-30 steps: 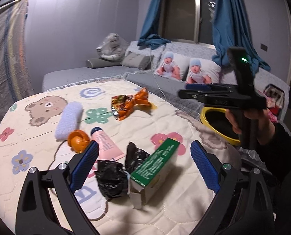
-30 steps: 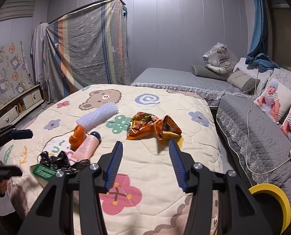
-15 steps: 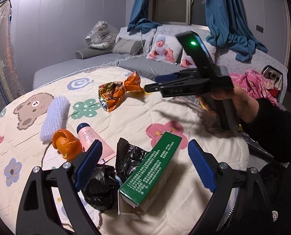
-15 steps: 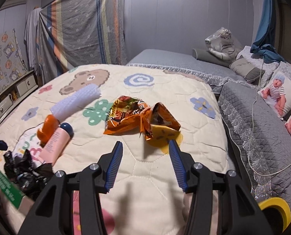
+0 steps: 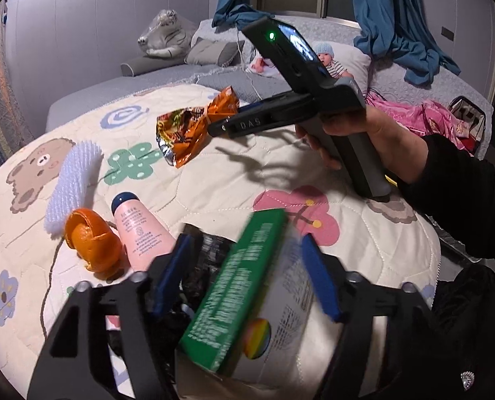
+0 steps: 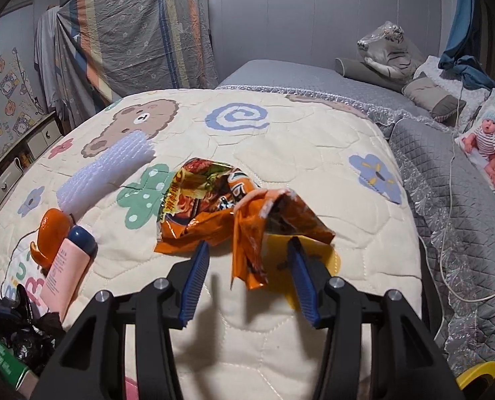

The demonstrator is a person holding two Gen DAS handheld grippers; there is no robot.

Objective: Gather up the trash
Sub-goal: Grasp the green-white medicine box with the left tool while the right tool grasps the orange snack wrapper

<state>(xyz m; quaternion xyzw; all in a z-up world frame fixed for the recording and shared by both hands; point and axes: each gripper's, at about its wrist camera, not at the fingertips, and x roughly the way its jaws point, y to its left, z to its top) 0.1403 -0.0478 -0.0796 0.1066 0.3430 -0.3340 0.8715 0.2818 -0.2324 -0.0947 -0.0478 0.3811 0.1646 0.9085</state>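
A green and white carton (image 5: 241, 303) lies between the jaws of my left gripper (image 5: 244, 250), which is open around it, blue pads on either side. A crumpled black bag (image 5: 211, 250) lies under and left of the carton. An orange snack wrapper (image 6: 227, 213) lies on the quilt; my right gripper (image 6: 247, 253) is open right at its near edge, one flap hanging between the fingers. In the left wrist view the wrapper (image 5: 194, 130) sits just beyond the right gripper's tips.
An orange peel (image 5: 92, 243), a pink tube (image 5: 141, 230) and a white bristly roll (image 5: 72, 180) lie on the cartoon quilt (image 6: 280, 140). A yellow bin rim (image 6: 477, 371) shows at the lower right. Grey sofa with pillows stands behind.
My left gripper moved forward over the carton and its jaws narrowed around it. My right gripper moved forward and down to the orange wrapper.
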